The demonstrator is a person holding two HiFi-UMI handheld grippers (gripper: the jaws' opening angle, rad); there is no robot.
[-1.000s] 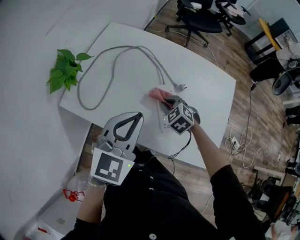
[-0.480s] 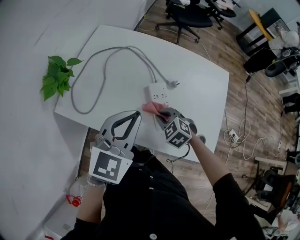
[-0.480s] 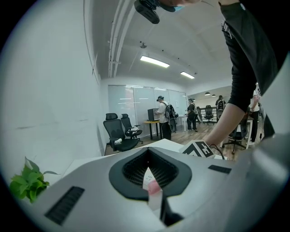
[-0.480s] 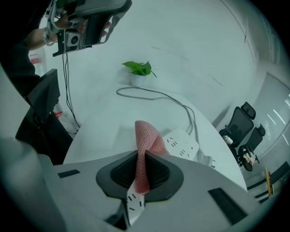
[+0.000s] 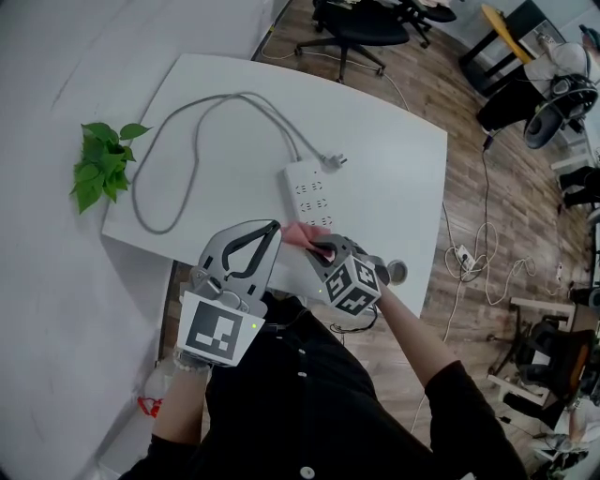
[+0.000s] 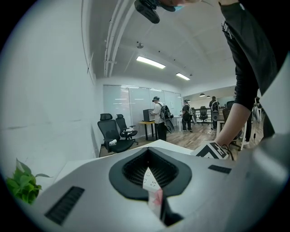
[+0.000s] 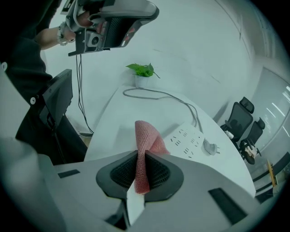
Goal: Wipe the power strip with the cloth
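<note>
- Right claw (image 5: pixel 319 249) clamps the pink cloth (image 5: pixel 300 234) at the near end of the white power strip (image 5: pixel 312 192) on the counter (image 5: pixel 403 178).
- Left claw (image 5: pixel 272 232) closed, empty.
- Best: press the cloth flat and sweep the strip's full length.

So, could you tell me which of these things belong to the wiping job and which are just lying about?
In the job:
power strip
cloth
right gripper, holding it

Lying about:
plant
office chair
</note>
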